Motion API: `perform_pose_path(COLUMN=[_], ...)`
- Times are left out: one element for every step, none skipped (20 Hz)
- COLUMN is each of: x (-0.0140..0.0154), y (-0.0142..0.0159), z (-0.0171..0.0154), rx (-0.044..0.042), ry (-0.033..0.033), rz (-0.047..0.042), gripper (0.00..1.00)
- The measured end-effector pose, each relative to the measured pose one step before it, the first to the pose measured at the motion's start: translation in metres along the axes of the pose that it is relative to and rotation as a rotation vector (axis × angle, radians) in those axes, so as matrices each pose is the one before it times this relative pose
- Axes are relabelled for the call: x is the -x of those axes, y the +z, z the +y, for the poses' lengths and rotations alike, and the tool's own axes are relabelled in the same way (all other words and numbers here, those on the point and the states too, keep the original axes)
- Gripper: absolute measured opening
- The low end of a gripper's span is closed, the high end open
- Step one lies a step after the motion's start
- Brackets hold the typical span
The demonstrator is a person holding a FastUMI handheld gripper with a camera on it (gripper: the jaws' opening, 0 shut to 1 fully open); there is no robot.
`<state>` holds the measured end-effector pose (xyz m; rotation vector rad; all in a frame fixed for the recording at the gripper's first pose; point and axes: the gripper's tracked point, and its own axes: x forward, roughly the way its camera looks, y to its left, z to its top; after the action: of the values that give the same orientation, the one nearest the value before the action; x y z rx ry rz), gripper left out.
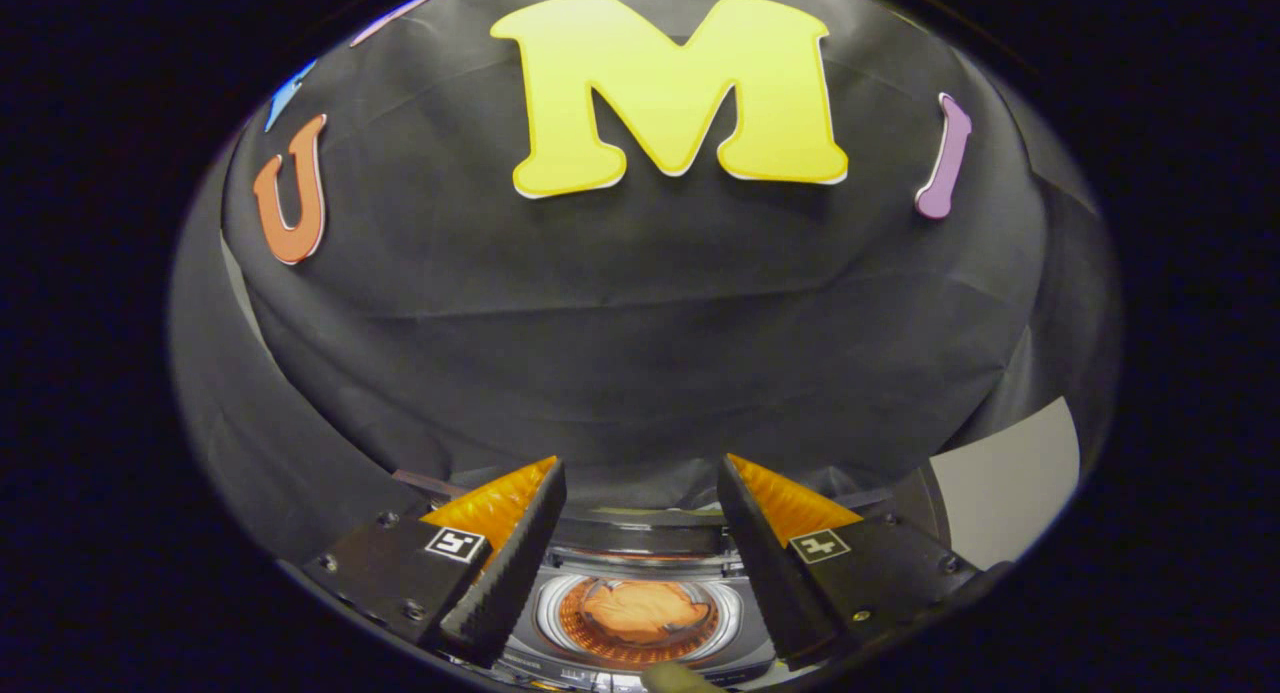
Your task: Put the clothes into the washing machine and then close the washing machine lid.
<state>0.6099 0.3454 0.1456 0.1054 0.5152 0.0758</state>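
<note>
My gripper view rides high on the claw [640, 533], looking forward at the booth wall, with the washing machine [640, 613] well below.

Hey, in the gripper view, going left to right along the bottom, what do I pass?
Left finger → washing machine drum with the orange clothes in it, seen through the open gripper → right finger.

Gripper [640, 493] fingers [510, 558] are black wedges with ribbed faces, orange tops, visible screws and a little square marker each.
</note>
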Motion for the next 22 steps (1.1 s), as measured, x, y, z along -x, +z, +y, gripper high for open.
perform_pose_path(x=[-0.00508,-0.0051,-0.00529,-0.00657,-0.00333,-0.00396,-0.00466,-0.00485,-0.00358,-0.00275,0.00032,0.00028,-0.00075,-0.00028,-0.00026,0.00065,-0.00072,0.00059,0.00048,0.00179,0.002,0.00272], y=[0.00033,0.00044,-0.00107,-0.00093,-0.00253,-0.00199,-0.00293,-0.00173,-0.00197,-0.00434,0.00352,-0.00207,-0.00053,0.00024,-0.00006,0.00103,-0.001,-0.00058,-0.00085,-0.00162,-0.00114,-0.00108], z=[0.00162,0.00145,0.00035,-0.00036,-0.00079,-0.0014,-0.00267,-0.00231,-0.00098,-0.00126,-0.00009,-0.00218,-0.00019,-0.00003,-0.00085,-0.00084,-0.00003,-0.00001,0.00072,0.00012,-0.00061,-0.00029], rx=[0.00245,0.00185,-0.00062,-0.00801,-0.01241,-0.01073,-0.0026,0.00401,0.00113,-0.00218,-0.00575,-0.0025,-0.00303,0.00092,0.00907,0.00406,0.00181,-0.00033,0.00209,0.0017,0.00238,0.00146], ry=[-0.00868,-0.00339,-0.00639,-0.00531,-0.00476,-0.00631,-0.01004,-0.01038,-0.0026,-0.00143,0.00147,-0.00738,-0.00491,-0.00502,-0.00531,-0.00419,-0.00225,-0.00075,-0.00013,-0.00072,-0.0007,-0.0004], rz=[0.00746,0.00486,0.00732,0.01205,0.01599,0.00828,0.00471,0.00244,0.00491,0.01512,-0.01991,0.0049,-0.01236,-0.01227,-0.01137,-0.0137,-0.00719,-0.00712,-0.00404,-0.00461,-0.00462,-0.00587], gripper=[0.96,0.96,0.96,0.95,0.96,0.96,0.96,0.96,0.96,0.95,0.96,0.96,0.97,0.97,0.97,0.97,0.97,0.97,0.97,0.97,0.97,0.97])
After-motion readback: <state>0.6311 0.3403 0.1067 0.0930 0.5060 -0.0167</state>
